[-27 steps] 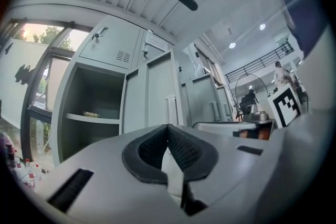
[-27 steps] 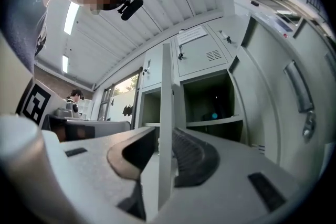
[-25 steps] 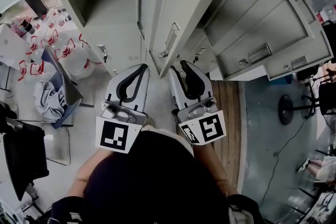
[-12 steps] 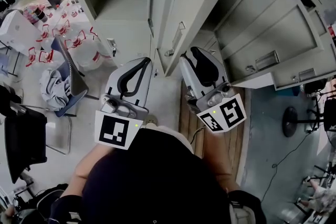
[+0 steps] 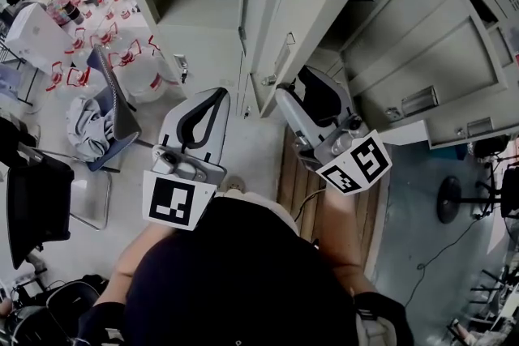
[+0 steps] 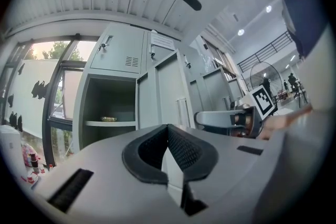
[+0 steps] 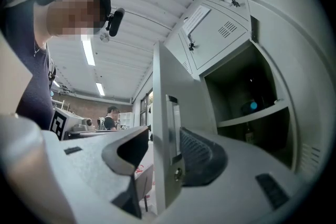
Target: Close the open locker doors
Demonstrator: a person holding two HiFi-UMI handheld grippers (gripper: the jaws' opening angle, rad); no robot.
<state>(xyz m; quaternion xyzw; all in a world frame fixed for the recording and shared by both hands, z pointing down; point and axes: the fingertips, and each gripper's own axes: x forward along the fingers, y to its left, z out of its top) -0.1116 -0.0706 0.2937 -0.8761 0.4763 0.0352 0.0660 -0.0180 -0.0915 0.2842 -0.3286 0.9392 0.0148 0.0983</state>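
Observation:
A grey locker door (image 5: 306, 4) stands open, edge-on toward me, with a second open door (image 5: 422, 53) to its right. My right gripper (image 5: 296, 85) straddles the lower edge of the first door. In the right gripper view the door's edge (image 7: 161, 113) with its recessed handle (image 7: 173, 120) stands between the jaws of the right gripper (image 7: 164, 136). These jaws have just been opening; a gap shows beside the left one. My left gripper (image 5: 217, 97) hangs shut and empty in front of the open compartment (image 6: 107, 107).
At the left are a chair with clothes (image 5: 101, 121) and white bags with red print (image 5: 122, 69). A black chair (image 5: 36, 207) is nearer. Wooden planks (image 5: 320, 198) run under the right arm. A stool base (image 5: 454, 198) stands at right. A person (image 7: 111, 115) stands far off.
My right gripper rose to the door's edge, rolled, and its jaws spread wider around that edge. The left gripper stayed shut and about where it was.

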